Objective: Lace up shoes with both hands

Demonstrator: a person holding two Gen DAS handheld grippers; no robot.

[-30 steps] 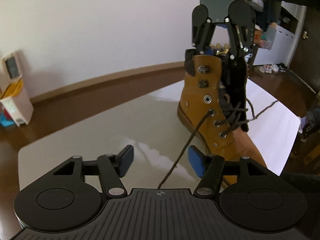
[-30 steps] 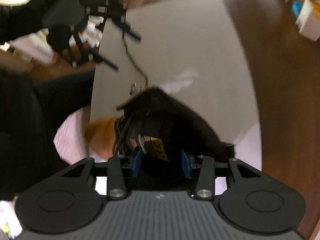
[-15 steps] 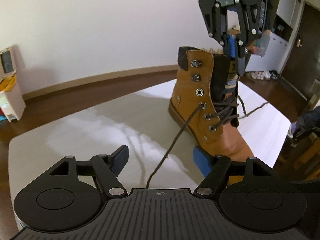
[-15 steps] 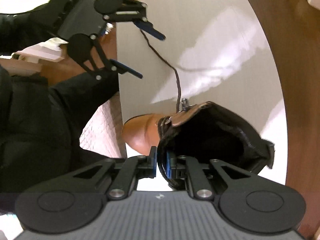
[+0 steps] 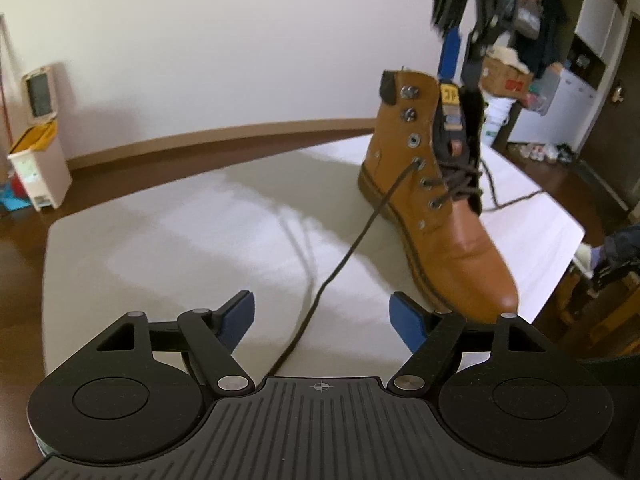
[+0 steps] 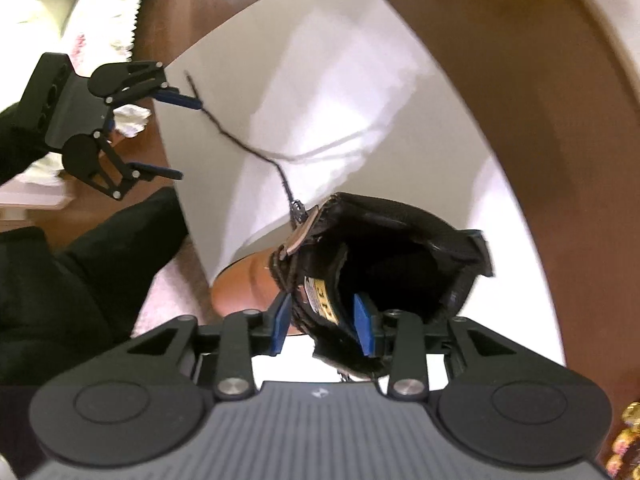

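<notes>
Right gripper risen off tongue, jaws reopening, pads clear. Left gripper jaws widening, lace slack between, unheld. Boot upright at 2 o'clock on table. Upper eyelets unlaced; lace needs regrasp.

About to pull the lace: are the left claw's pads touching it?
Apart. In the left wrist view the lace runs between the opening jaws of the left claw, table showing on both sides.

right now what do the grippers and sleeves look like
Both grippers, left and right, share one design: black ribbed bodies, round discs each side, black linkage arms with silver pivots, flat blue pads. The person's sleeve is black.
</notes>
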